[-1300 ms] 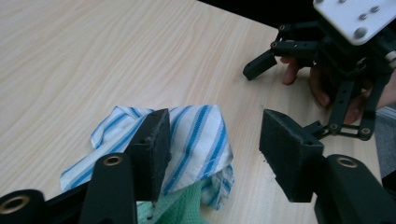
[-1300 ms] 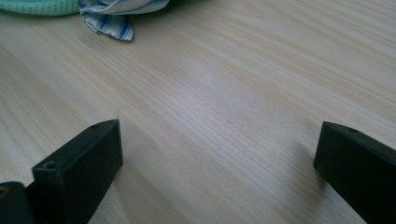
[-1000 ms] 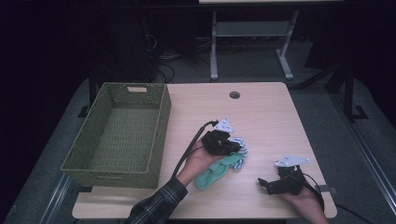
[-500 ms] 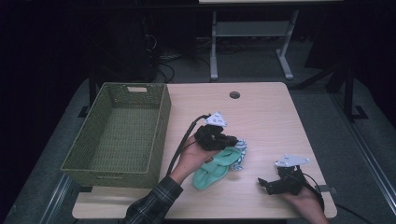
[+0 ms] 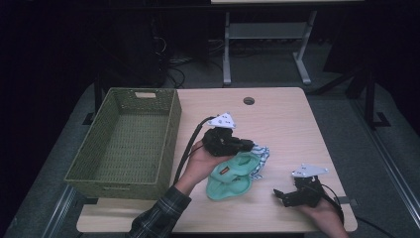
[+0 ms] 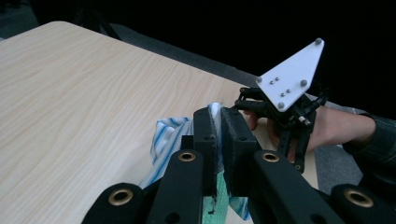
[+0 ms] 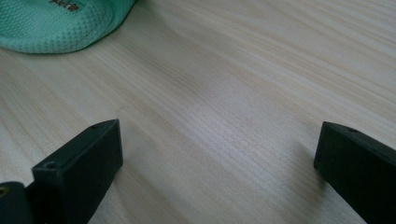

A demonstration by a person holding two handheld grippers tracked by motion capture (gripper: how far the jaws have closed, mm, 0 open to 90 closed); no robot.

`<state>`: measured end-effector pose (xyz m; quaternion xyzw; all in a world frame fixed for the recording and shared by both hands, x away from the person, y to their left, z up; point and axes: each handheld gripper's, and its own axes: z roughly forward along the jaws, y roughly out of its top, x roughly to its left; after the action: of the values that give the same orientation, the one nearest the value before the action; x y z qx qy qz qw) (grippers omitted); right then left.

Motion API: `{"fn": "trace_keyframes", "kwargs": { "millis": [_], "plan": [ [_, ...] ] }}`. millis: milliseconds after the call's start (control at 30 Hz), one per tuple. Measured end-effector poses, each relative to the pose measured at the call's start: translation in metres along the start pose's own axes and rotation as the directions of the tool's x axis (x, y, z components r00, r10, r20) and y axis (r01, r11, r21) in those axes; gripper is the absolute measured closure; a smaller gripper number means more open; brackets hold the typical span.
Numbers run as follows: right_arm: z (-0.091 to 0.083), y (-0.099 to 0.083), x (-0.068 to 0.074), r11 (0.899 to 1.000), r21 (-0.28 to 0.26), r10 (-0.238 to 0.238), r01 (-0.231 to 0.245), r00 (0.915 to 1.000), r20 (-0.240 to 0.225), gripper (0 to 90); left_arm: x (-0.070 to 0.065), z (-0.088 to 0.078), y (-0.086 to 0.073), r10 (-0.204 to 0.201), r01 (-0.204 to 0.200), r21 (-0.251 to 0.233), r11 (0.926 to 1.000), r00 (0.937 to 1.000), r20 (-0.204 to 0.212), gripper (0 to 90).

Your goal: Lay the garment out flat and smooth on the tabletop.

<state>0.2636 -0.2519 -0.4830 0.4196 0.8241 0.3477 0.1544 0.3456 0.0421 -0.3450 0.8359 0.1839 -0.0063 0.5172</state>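
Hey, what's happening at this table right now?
A person is sorting small clothes with a pair of tongs in each hand. The left tongs are shut on a blue-striped white cloth, which lies with a green garment in the middle of the table. The right tongs rest open over bare wood near the front edge. A woven basket sits at the left.

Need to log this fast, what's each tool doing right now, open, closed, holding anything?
Left tool: closed on the blue-striped cloth, with the green garment also caught between its jaws.
Right tool: open, holding nothing, over bare table.
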Motion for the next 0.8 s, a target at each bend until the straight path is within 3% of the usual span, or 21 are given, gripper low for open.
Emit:
{"fn": "trace_keyframes", "kwargs": {
  "millis": [200,333,433,800],
  "plan": [
    [0.0,0.0,0.0,1.0,0.0,0.0,0.0,1.0,0.0,0.6,0.011,-0.002,-0.004,-0.011,0.012,0.012,0.9999,0.9991,-0.04,84.8],
    [0.0,0.0,0.0,1.0,0.0,-0.001,0.001,1.0,0.0,0.6,0.024,-0.002,-0.011,-0.032,0.035,0.025,0.9991,0.9953,-0.091,84.8],
    [0.0,0.0,0.0,1.0,0.0,-0.002,0.002,1.0,0.0,0.6,0.029,-0.003,-0.014,-0.044,0.048,0.029,0.9984,0.9934,-0.105,84.7],
    [0.0,0.0,0.0,1.0,0.0,0.0,0.0,1.0,0.0,0.6,0.048,-0.006,-0.027,-0.085,0.1,0.061,0.9931,0.9744,-0.208,84.7]
  ]
}}
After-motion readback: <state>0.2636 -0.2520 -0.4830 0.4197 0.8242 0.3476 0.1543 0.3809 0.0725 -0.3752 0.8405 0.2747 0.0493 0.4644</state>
